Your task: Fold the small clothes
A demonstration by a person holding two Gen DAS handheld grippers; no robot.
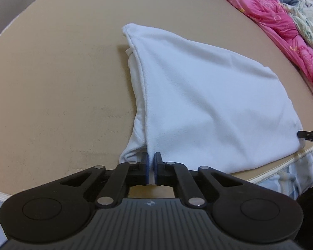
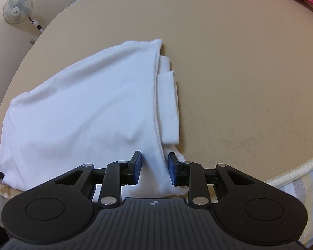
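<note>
A white garment (image 1: pixel 208 95) lies folded on a tan mattress (image 1: pixel 52 83), close to its front edge. My left gripper (image 1: pixel 152 166) is at the garment's near left corner, shut on a thin edge of the cloth that shows white between the blue pads. In the right wrist view the garment (image 2: pixel 83 104) spreads to the left, with a folded sleeve (image 2: pixel 169 104) showing along its right side. My right gripper (image 2: pixel 154 166) stands over the near right corner. Its jaws are a little apart, and the cloth lies smooth between the pads, not pinched.
A pink quilt (image 1: pixel 281 25) and a flowered blanket (image 1: pixel 308 20) are heaped at the back right of the mattress. The mattress's piped front edge (image 2: pixel 292 175) runs just behind the grippers. A white fan (image 2: pixel 17 9) stands by the wall at the far left.
</note>
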